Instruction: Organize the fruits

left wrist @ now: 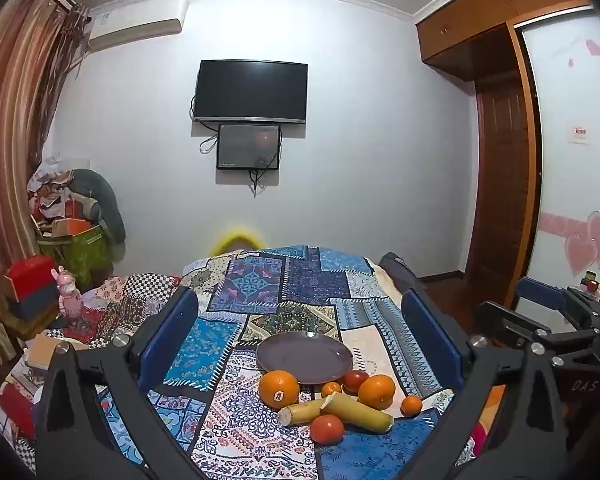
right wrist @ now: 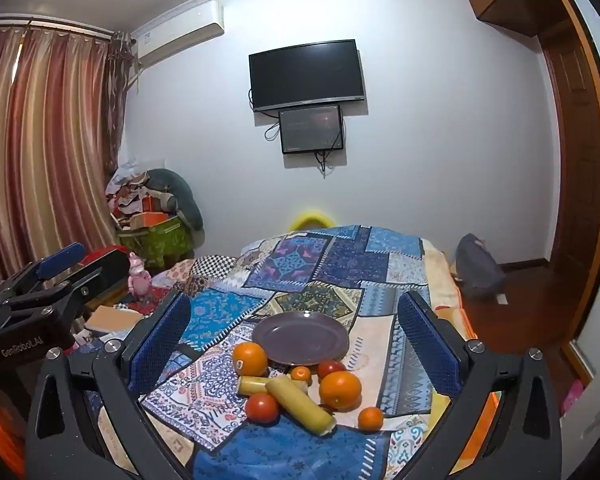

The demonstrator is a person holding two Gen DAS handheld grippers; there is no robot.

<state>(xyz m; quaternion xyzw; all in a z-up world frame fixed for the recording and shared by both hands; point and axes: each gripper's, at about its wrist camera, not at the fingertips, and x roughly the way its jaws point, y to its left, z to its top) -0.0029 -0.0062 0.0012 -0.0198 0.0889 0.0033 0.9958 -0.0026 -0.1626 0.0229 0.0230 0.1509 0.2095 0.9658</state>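
An empty purple plate lies on a patchwork cloth. In front of it lie two large oranges, two yellow sugarcane pieces, two red tomatoes and two small tangerines. My left gripper is open and empty, hovering above and before the fruit. My right gripper is also open and empty, likewise held back from the fruit pile. Each gripper shows at the edge of the other's view.
The patchwork cloth covers a bed-like surface. Clutter, boxes and a pink toy sit at the left. A grey bag lies on the floor at the right. A TV hangs on the far wall.
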